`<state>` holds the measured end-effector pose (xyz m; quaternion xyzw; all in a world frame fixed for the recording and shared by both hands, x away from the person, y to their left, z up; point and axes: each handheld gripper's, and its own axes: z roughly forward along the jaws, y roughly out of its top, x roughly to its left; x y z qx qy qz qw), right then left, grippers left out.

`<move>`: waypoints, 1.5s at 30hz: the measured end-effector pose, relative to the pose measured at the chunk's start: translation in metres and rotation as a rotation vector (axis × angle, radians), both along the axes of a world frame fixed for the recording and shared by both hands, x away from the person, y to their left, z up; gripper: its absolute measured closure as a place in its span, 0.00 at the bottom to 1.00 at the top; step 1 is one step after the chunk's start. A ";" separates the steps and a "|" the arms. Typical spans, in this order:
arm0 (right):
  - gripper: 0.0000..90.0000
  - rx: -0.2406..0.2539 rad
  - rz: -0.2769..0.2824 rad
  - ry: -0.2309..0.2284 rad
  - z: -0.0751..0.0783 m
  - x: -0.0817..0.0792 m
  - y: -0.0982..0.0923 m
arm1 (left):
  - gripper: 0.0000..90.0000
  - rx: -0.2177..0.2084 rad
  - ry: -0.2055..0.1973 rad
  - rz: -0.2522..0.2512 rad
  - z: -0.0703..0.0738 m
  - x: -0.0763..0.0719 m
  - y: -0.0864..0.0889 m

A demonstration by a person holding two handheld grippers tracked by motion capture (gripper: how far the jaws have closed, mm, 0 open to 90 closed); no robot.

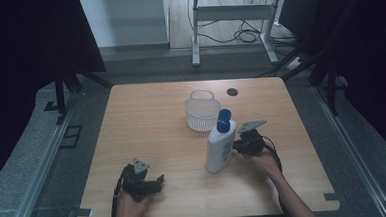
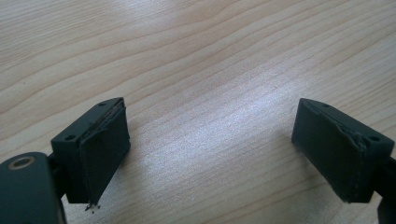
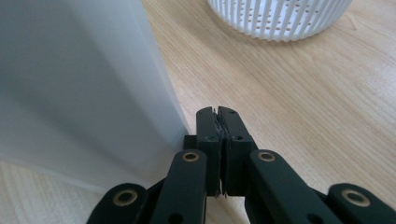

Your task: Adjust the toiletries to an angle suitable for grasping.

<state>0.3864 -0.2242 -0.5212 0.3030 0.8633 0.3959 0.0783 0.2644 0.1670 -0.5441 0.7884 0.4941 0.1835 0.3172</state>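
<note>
Fingers pressed together on the right gripper [image 3: 219,114], spread wide over bare wood on the left gripper [image 2: 212,140].
High view shows the white bottle [image 1: 220,146] standing upright near the basket [image 1: 202,114]; right gripper view shows the bottle's wall just beside the closed jaws, ungripped.

A table [image 1: 146,116] carried everything. Near its middle, toward the far edge, stood a basket [image 1: 203,114]. Just in front of the basket and slightly to its right stood a bottle [image 1: 221,146], upright, its cap [image 1: 224,121] overlapping the basket's near rim in the high view. The right gripper [image 1: 239,146] sat immediately right of the bottle, beside its lower body. The left gripper [image 1: 157,183] rested near the front edge, left of the bottle and well apart from it. A round hole [image 1: 232,92] lay in the tabletop behind the basket, to its right.
</note>
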 end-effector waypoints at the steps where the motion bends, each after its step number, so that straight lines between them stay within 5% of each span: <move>1: 0.97 0.001 0.004 0.002 0.000 -0.002 -0.001 | 0.12 -0.001 0.000 0.000 0.000 0.000 0.000; 45: 0.94 -0.036 0.065 0.039 -0.001 -0.063 0.006 | 0.12 -0.003 -0.003 0.004 0.000 0.000 -0.001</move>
